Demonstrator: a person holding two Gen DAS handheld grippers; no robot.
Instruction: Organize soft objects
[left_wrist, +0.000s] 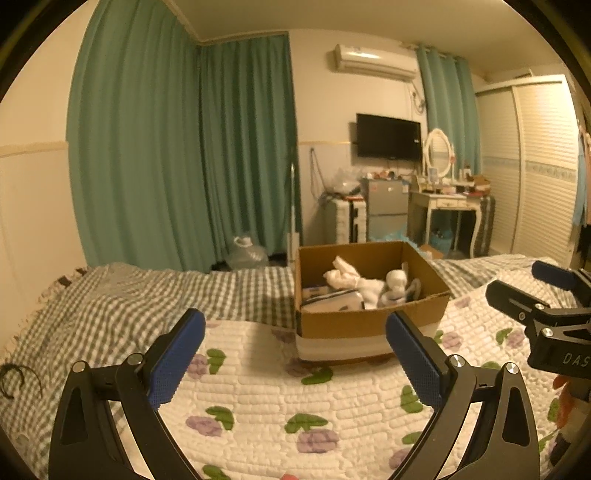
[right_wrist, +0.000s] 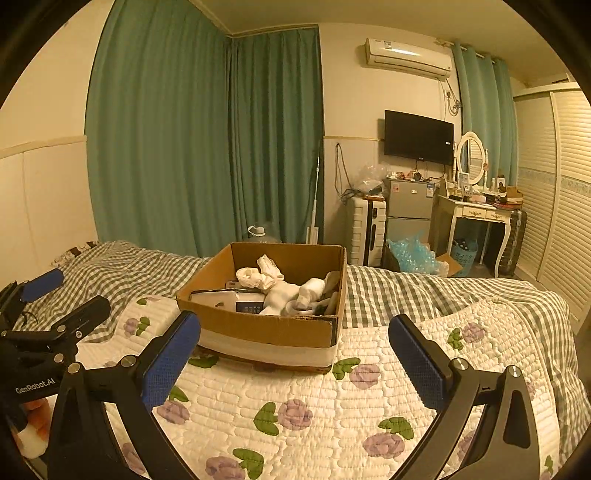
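Note:
An open cardboard box stands on the bed ahead of both grippers. Inside lie several white soft items, rolled socks or cloths, and a flat white and dark packet. My left gripper is open and empty, held above the quilt short of the box. My right gripper is open and empty, also short of the box. An orange and white soft toy lies at the frame edge between the two grippers.
A white quilt with purple flowers covers the near bed, over a grey checked sheet. Green curtains, a small fridge, a suitcase, a dressing table and a wardrobe stand beyond the bed.

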